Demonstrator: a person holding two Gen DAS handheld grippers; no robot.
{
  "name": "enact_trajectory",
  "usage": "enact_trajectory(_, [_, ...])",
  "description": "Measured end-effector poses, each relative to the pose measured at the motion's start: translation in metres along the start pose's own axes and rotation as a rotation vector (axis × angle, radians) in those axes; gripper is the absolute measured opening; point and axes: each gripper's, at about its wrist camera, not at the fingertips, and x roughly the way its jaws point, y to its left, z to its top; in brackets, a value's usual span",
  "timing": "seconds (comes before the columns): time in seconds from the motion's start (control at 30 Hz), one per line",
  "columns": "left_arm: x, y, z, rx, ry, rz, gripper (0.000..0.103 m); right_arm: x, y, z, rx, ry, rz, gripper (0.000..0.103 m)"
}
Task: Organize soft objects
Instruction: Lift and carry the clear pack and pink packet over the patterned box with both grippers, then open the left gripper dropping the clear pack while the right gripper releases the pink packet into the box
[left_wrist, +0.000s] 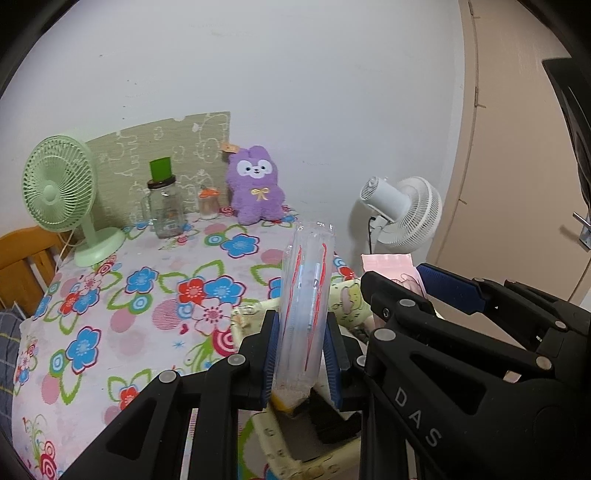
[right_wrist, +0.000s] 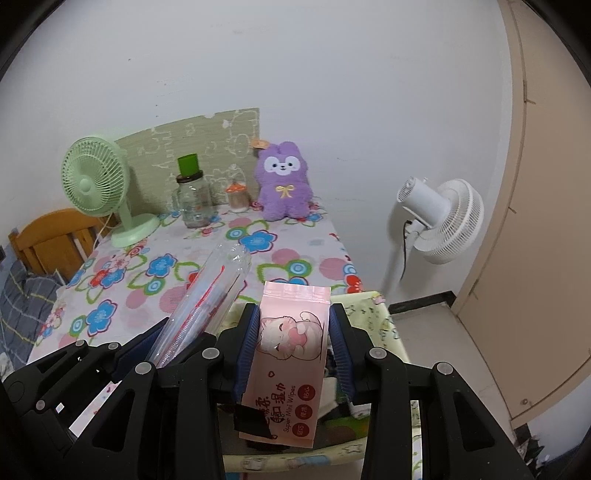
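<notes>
Left gripper (left_wrist: 301, 354) clamps a clear bag (left_wrist: 308, 291); right gripper (right_wrist: 293, 350) clamps pink wipes (right_wrist: 291, 354); purple plush (right_wrist: 282, 184) beyond.

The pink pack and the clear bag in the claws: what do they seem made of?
Pink pack: likely soft plastic film, matte, with a crimped top seal. Clear bag: thin glossy transparent plastic; highlights and red print show through.

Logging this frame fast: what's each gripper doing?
Left gripper: shut on clear plastic bag.
Right gripper: shut on pink wet-wipes pack.
</notes>
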Motion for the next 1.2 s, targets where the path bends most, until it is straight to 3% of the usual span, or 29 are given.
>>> enact_trajectory(0.83, [0.052, -0.042, -0.009, 0.082, 0.102, -0.082, 0.028, 0.035, -0.058, -0.021, 0.108, 0.079, -0.077, 0.041])
enact_trajectory(1.0, [0.058, -0.04, -0.009, 0.089, 0.119, -0.069, 0.04, 0.044, -0.058, -0.023, 0.108, 0.095, -0.068, 0.041])
enact_trajectory(1.13, [0.06, -0.035, -0.008, 0.085, 0.126, -0.047, 0.06, 0.048, -0.056, -0.022, 0.108, 0.098, -0.054, 0.041])
enact_trajectory(1.2, [0.06, -0.031, -0.007, 0.081, 0.125, -0.035, 0.063, 0.052, -0.053, -0.021, 0.108, 0.099, -0.041, 0.041])
